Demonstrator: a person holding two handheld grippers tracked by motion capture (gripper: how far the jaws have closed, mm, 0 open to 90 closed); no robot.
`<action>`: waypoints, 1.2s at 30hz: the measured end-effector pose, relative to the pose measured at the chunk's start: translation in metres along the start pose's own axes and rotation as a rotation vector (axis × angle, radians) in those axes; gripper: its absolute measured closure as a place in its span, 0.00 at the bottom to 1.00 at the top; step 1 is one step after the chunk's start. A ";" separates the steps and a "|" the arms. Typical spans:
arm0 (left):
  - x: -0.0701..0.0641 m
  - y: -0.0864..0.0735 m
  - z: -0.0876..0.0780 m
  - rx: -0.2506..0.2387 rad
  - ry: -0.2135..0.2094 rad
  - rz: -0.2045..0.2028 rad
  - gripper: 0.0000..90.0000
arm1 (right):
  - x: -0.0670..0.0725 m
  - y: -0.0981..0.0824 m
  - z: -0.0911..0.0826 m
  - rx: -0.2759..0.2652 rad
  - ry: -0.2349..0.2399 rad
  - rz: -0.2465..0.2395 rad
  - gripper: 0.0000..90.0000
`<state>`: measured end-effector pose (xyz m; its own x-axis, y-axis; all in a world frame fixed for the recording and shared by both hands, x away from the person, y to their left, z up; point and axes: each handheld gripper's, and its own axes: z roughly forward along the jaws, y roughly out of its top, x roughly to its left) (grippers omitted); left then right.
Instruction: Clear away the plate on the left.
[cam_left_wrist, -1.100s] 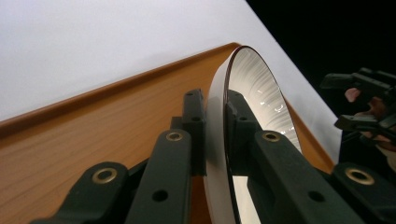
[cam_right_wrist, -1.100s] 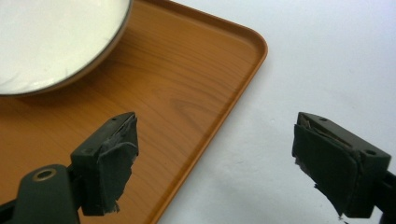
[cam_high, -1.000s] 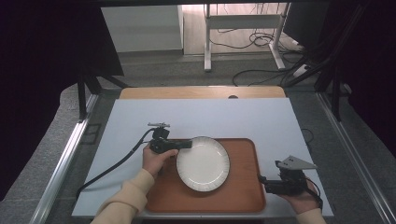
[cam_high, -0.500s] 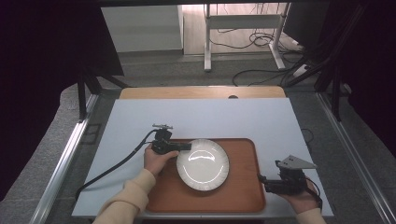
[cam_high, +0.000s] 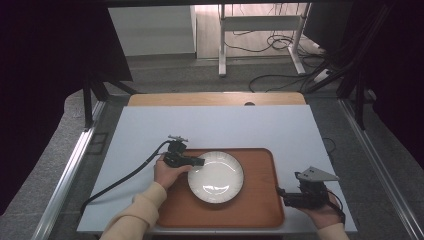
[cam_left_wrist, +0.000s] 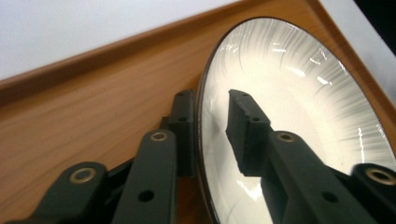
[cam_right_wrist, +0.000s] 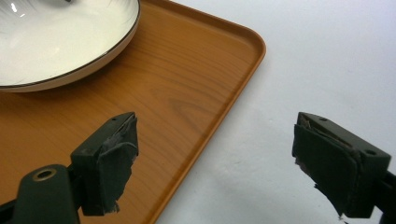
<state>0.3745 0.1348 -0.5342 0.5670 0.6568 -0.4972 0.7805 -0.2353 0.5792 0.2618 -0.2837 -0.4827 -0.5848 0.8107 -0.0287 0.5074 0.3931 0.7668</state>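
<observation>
Tray (cam_high: 260, 210): I see wooden surface under both sets of jaws.
Plate (cam_high: 216, 176): on tray, rim between my left jaws.
Left gripper (cam_left_wrist: 212, 109): narrowed, straddling plate rim.
Right gripper (cam_right_wrist: 215, 163): spread wide across tray edge.

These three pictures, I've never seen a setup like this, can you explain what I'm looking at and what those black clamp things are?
A person sits at a table holding a hand-operated gripper in each hand. The wide picture comes from a camera overhead; the two close-ups come from cameras riding on the grippers, looking along their black jaws. On the table lies a wooden tray with a white plate on it. The left gripper has the plate's rim between its jaws, one above and one beneath, and looks closed on it. The right gripper sits open at the tray's right edge, holding nothing.
</observation>
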 end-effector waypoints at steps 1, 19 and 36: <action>-0.001 0.000 -0.001 -0.006 -0.007 -0.006 0.77 | 0.000 0.000 0.000 0.001 0.000 0.000 0.16; -0.017 0.003 -0.034 -0.113 0.095 0.123 0.33 | 0.001 0.000 0.000 0.001 -0.003 -0.004 0.16; -0.039 -0.014 -0.089 -0.153 0.187 0.276 0.30 | 0.001 -0.001 0.000 0.002 0.001 -0.006 0.16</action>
<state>0.3177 0.1764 -0.4658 0.6817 0.7066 -0.1896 0.5481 -0.3216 0.7721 0.2609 -0.2838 -0.4832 -0.5885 0.8078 -0.0328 0.5049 0.3989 0.7655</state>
